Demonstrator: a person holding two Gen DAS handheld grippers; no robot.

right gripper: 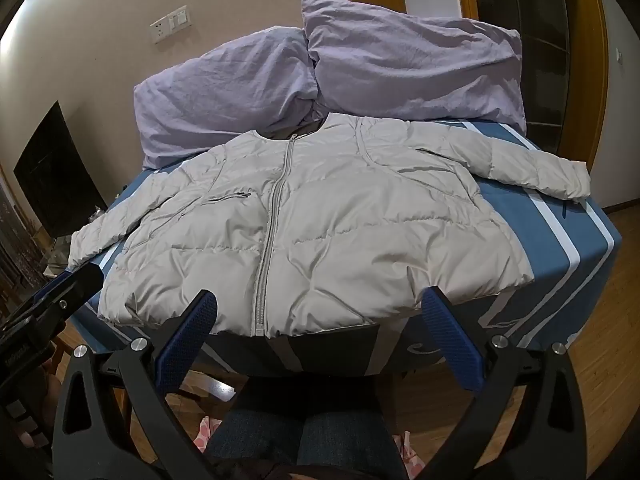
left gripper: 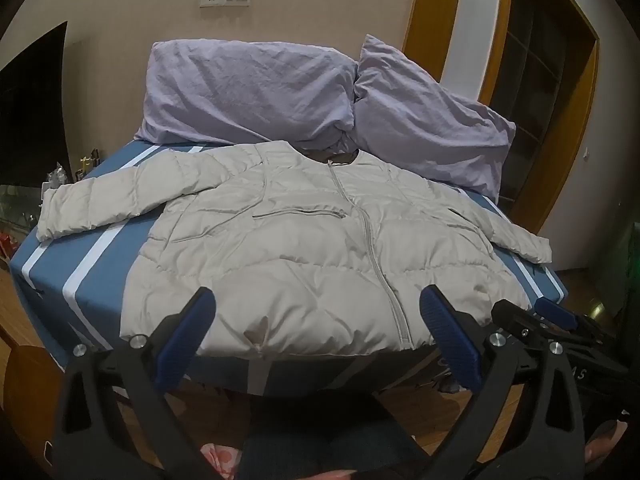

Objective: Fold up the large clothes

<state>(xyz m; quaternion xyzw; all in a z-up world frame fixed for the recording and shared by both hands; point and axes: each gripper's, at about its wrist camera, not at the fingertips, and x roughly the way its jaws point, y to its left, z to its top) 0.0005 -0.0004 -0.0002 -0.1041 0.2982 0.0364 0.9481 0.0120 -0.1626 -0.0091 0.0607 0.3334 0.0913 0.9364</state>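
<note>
A light grey puffer jacket [left gripper: 304, 248] lies flat and zipped, front up, on a blue cloth with white stripes [left gripper: 80, 256], both sleeves spread out to the sides. It also shows in the right wrist view [right gripper: 320, 216]. My left gripper [left gripper: 318, 304] is open and empty, held just in front of the jacket's hem, left of the zip. My right gripper [right gripper: 320, 304] is open and empty in front of the hem, right of the zip. The right gripper also shows in the left wrist view [left gripper: 536, 316], to the right.
Two purple pillows [left gripper: 248, 92] [left gripper: 424, 120] lean against the wall behind the jacket's collar. A wooden door frame [left gripper: 568, 120] stands at the right. A dark screen [right gripper: 52, 168] stands at the left. The wooden floor [right gripper: 600, 320] and the person's legs [right gripper: 304, 440] lie below the table edge.
</note>
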